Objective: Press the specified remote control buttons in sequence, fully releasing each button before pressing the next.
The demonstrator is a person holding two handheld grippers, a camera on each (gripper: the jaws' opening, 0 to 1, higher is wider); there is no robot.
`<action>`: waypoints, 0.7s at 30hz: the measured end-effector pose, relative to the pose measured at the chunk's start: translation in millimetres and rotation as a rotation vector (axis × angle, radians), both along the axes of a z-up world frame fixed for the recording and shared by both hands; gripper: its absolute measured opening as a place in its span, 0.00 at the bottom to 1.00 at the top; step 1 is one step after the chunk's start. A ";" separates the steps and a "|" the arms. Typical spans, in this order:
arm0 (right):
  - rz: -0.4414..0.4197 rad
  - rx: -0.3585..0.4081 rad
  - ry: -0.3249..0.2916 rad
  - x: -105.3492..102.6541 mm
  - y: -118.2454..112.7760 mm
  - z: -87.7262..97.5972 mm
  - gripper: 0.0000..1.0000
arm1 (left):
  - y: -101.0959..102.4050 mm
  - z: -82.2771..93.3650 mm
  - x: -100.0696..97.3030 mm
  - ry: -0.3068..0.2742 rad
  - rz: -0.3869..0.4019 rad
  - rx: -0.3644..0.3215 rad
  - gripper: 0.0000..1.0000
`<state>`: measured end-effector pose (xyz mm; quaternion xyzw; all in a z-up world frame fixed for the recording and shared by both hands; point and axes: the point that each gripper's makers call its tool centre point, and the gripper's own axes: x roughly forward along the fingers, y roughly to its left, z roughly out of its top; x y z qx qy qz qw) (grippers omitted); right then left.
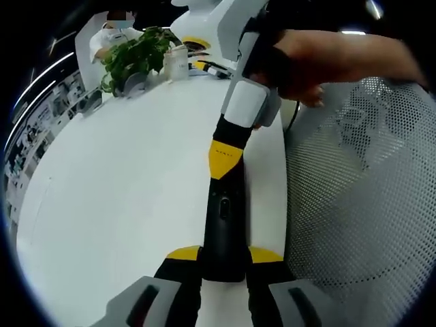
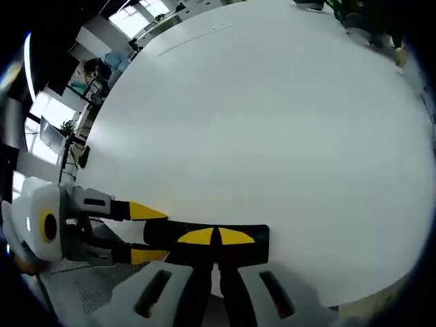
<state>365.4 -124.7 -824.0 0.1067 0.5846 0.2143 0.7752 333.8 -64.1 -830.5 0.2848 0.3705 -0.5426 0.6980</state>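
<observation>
A long black remote control (image 1: 223, 211) lies on the white table (image 1: 122, 191) near its right edge. My left gripper (image 1: 225, 255) is shut on the remote's near end, one yellow-tipped jaw on each side. My right gripper (image 1: 223, 158), held by a hand (image 1: 320, 58), comes down from above, its yellow tips together and resting on the remote's far part. In the right gripper view the right gripper (image 2: 218, 236) is shut with its tips on top of the remote control (image 2: 255, 238), and the left gripper (image 2: 146, 234) clasps the remote's left end.
A white mesh chair (image 1: 368, 191) stands just past the table's right edge. At the far end are a green potted plant (image 1: 133, 54), a white jar (image 1: 176, 65) and a seated person. Bare white tabletop (image 2: 272, 122) stretches beyond the remote.
</observation>
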 end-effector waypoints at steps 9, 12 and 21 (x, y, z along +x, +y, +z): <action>-0.056 0.071 0.062 -0.3 -2.6 5.9 0.00 | 0.2 0.5 -0.1 -0.003 0.017 -0.025 0.24; -0.088 0.148 0.070 0.3 5.3 15.7 0.00 | -0.8 0.5 0.2 -0.006 0.029 -0.037 0.24; -0.104 0.168 0.125 -10.8 4.0 11.7 0.00 | -0.6 0.5 -0.3 -0.013 0.039 -0.052 0.24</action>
